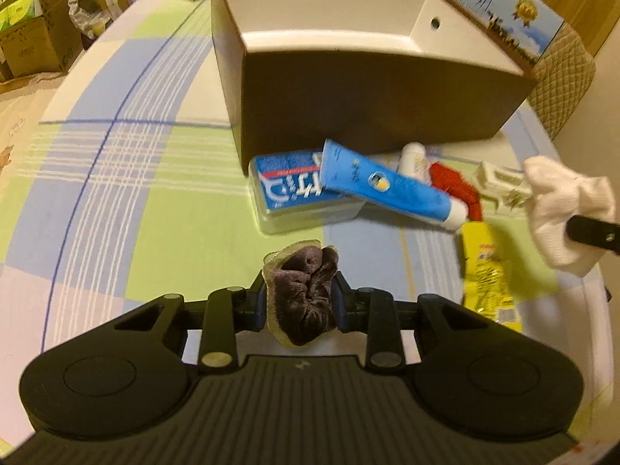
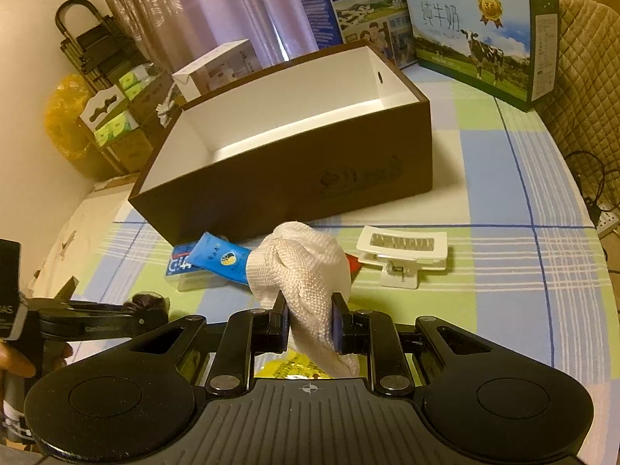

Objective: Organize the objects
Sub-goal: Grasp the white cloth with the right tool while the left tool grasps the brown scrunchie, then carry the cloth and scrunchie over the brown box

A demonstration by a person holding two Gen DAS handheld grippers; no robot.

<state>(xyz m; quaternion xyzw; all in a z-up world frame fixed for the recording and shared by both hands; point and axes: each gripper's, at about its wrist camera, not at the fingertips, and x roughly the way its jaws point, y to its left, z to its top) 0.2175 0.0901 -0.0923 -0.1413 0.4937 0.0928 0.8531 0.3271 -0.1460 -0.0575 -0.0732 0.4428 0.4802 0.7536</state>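
My left gripper (image 1: 300, 292) is shut on a crumpled dark purple cloth piece with a beige edge (image 1: 310, 310), held above the checked tablecloth. My right gripper (image 2: 310, 321) is shut on a white knitted cloth (image 2: 306, 267); the same white cloth (image 1: 558, 209) shows at the right of the left wrist view. An open brown box with a white inside (image 2: 290, 178) stands just beyond. In front of it lie a blue tube (image 1: 387, 186) across a blue-labelled clear case (image 1: 290, 190), a red item (image 1: 453, 184), a white hair clip (image 2: 403, 252) and a yellow packet (image 1: 488, 275).
Two milk cartons (image 2: 476, 38) stand behind the box at the table's far edge. A quilted chair back (image 2: 585, 77) is at the right. Cardboard boxes (image 1: 31, 38) are stacked on the floor to the left. A small white box (image 2: 217, 69) sits behind the brown box.
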